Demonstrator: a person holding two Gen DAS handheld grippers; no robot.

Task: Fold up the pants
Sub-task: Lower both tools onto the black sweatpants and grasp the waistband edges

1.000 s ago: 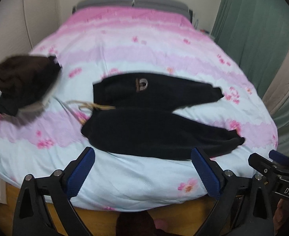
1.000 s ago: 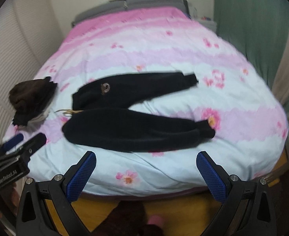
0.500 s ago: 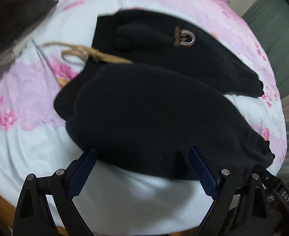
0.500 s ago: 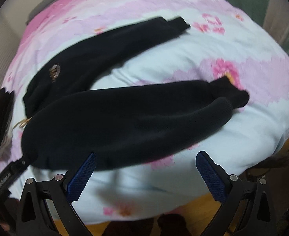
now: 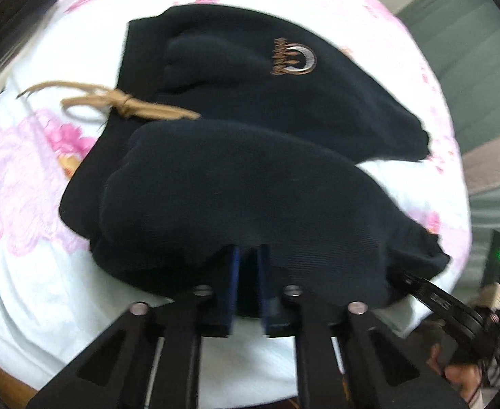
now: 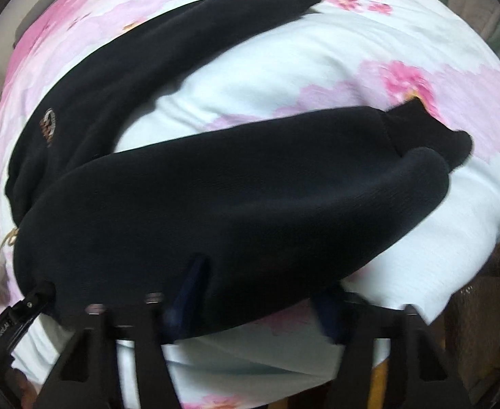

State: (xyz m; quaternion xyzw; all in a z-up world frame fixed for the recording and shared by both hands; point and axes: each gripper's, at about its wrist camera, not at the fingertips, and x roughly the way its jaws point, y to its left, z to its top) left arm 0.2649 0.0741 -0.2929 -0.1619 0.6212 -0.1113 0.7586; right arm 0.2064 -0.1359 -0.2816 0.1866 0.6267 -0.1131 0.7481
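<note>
Since a moment ago, the near leg of the pants (image 5: 236, 184) on the bed (image 5: 28, 272) has been pinched by the left gripper (image 5: 248, 283), while the right gripper (image 6: 260, 293) is half closed around it, so lifting seems next.

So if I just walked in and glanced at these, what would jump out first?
A pair of black pants sprawled across a pink-flowered bedspread, its two legs splayed apart. At the bottom of the left wrist view, the left gripper has pinched the near leg's edge, and the right gripper is part-way closed around the same leg. A tan drawstring trails from the waist.
</note>
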